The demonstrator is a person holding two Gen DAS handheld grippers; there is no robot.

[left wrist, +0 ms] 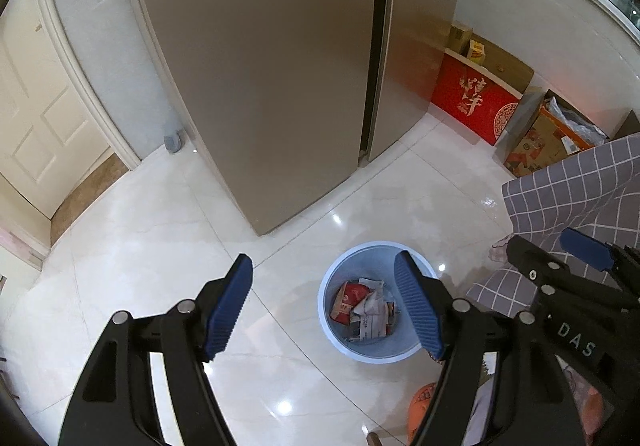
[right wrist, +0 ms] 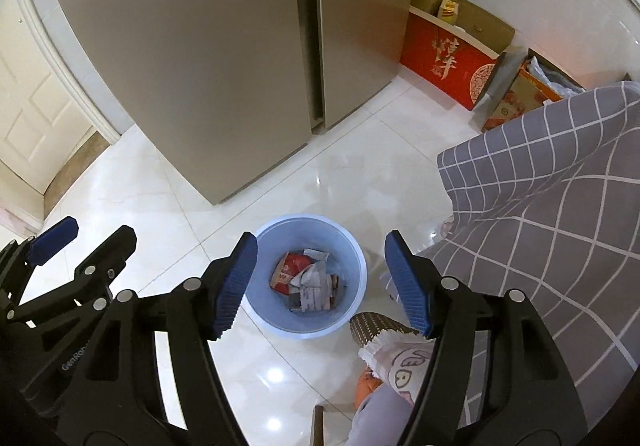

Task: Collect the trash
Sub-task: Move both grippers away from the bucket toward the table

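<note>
A light blue trash bin (left wrist: 340, 274) stands on the white tiled floor, holding crumpled paper and a red wrapper (left wrist: 347, 301). My left gripper (left wrist: 326, 308) is open and empty, held above the floor with the bin just beyond its right finger. The right wrist view shows the bin (right wrist: 356, 266) with the trash (right wrist: 308, 280) between the fingers of my right gripper (right wrist: 322, 282), which is open and empty above it. Each gripper shows in the other's view: the right one (left wrist: 560, 258) and the left one (right wrist: 80, 246).
A large beige fridge (left wrist: 260, 66) stands behind the bin. A cream door (left wrist: 36, 94) is at left. A red box (left wrist: 476, 102) and cardboard boxes (left wrist: 548, 142) line the right wall. A grey checked cloth (right wrist: 540, 186) hangs at right. An orange object (left wrist: 420, 406) lies near the bottom.
</note>
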